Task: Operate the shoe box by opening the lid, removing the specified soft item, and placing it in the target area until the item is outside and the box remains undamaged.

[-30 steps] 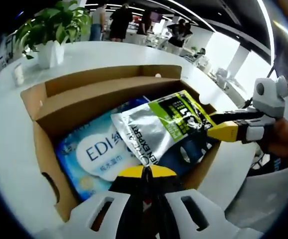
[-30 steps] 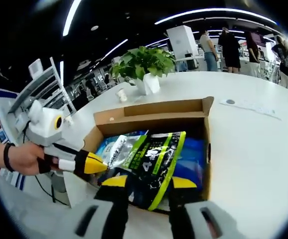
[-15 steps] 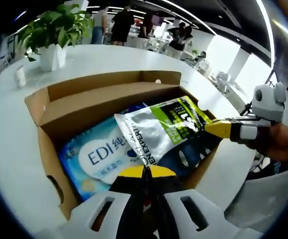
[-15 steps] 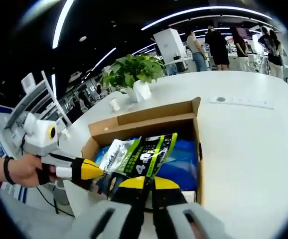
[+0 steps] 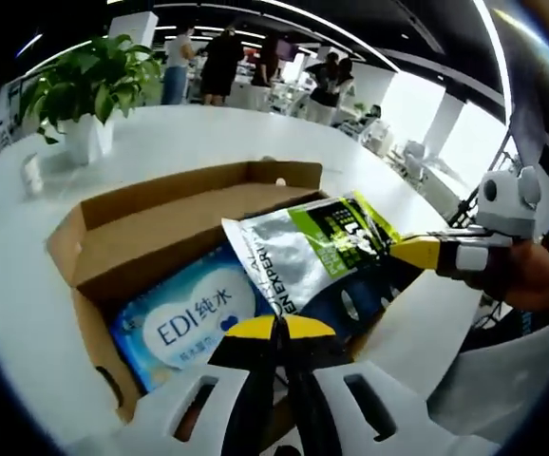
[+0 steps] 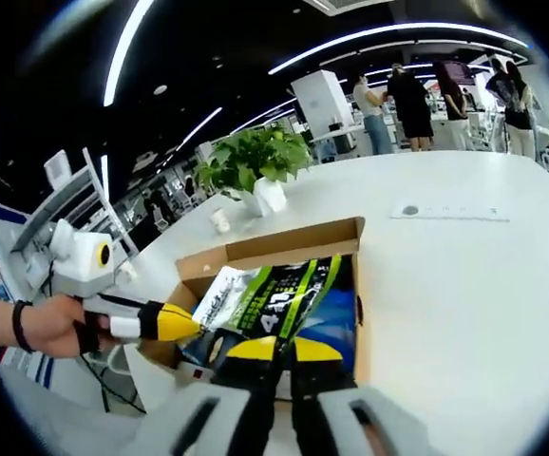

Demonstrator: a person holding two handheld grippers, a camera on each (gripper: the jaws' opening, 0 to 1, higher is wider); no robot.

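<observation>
An open cardboard shoe box (image 5: 160, 233) (image 6: 284, 249) stands on a white table. Above it hangs a silver, green and black soft pouch (image 5: 303, 245) (image 6: 284, 296), held by both grippers. In the left gripper view my left gripper (image 5: 276, 329) is shut, with the pouch's near corner at its yellow tips. My right gripper (image 5: 417, 252) reaches in from the right and pinches the pouch's far edge. In the right gripper view my right gripper (image 6: 279, 349) is shut on the pouch's lower edge, and my left gripper (image 6: 178, 323) meets the pouch's silver corner. A blue wipes pack (image 5: 191, 319) lies in the box.
A potted plant (image 5: 89, 95) (image 6: 255, 166) stands on the white table (image 6: 445, 275) beyond the box, with a small white cup (image 6: 219, 220) beside it. A round mark and paper strip (image 6: 445, 213) lie far right. People stand in the background.
The pouch has risen out of the box with both grippers on it. The box now sits lower and further off in both views. The right gripper's jaws closed together.
</observation>
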